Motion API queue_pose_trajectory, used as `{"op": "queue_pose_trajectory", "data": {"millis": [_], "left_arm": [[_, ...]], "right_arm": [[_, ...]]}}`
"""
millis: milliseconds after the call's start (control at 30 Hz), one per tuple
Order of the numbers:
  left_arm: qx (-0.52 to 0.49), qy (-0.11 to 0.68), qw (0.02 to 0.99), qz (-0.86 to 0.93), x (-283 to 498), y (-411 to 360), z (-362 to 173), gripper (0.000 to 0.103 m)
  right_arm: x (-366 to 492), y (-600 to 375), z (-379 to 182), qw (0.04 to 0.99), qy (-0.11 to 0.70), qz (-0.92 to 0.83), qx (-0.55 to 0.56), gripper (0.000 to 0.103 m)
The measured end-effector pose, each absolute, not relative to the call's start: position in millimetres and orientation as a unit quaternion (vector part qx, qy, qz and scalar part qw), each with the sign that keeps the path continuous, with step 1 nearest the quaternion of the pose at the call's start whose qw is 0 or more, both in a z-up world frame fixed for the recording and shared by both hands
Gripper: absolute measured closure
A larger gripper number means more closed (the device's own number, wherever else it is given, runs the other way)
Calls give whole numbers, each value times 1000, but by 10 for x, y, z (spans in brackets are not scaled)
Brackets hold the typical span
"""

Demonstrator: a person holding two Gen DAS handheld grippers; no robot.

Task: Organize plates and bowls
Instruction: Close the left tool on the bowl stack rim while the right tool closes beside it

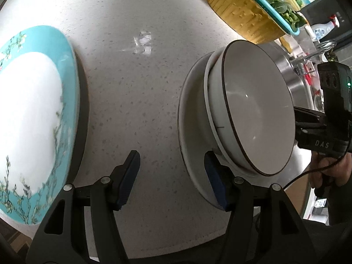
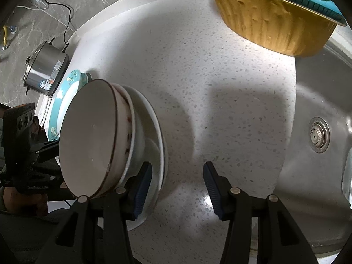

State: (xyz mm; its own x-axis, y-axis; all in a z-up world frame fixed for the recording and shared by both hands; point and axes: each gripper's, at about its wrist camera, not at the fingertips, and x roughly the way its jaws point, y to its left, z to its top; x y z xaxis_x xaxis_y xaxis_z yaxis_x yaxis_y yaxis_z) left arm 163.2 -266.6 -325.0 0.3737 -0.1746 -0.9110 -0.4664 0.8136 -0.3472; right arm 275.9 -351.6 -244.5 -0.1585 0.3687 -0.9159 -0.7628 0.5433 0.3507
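Note:
A white plate (image 1: 187, 118) lies on the speckled counter and carries nested bowls. The top bowl (image 1: 253, 110) is grey-white with a brown rim. My left gripper (image 1: 172, 181) hangs open just left of this stack, its right finger (image 1: 216, 187) over the plate's near rim. In the right wrist view the same top bowl (image 2: 88, 136) sits in a red-patterned bowl (image 2: 127, 129) on the plate (image 2: 157, 132). My right gripper (image 2: 177, 190) is open on the stack's other side, its left finger (image 2: 143, 189) over the rim. No pad presses on anything. A teal floral plate (image 1: 71, 88) lies further left.
A yellow basin (image 2: 270, 22) topped by a teal colander of greens stands at the back. The steel sink (image 2: 319, 83) with its drain (image 2: 319, 135) opens to the right. A steel pot (image 2: 44, 70) with a cable stands beyond the teal plate (image 2: 56, 107). The counter's front edge runs close below both grippers.

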Motion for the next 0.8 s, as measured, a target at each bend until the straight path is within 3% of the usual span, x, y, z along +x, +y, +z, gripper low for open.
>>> {"op": "queue_pose_trajectory", "data": {"millis": [567,667,700,733,800], "left_arm": [[-262,555,784,95,1922,-2658,-3237,44],[-265,550,787,94,1975,-2656,-3235,48],[-266,545,789,94,1978,-2648,-3227,56],[-267,543,791,92,1986,-2645,-3220,67],[-266,534,797,90,2031,-2639,-3181,80]], "right_arm": [[2775,-3479,-2507,645,601,449,-146,57],[2757,-3479,-2497,644,598,456,-142,69],[2741,-3457,-2493,645,595,457,-144,78],[2725,-3425,-2495,645,596,455,-148,81],[2733,-3405,-2501,646,597,451,-150,84]]}}
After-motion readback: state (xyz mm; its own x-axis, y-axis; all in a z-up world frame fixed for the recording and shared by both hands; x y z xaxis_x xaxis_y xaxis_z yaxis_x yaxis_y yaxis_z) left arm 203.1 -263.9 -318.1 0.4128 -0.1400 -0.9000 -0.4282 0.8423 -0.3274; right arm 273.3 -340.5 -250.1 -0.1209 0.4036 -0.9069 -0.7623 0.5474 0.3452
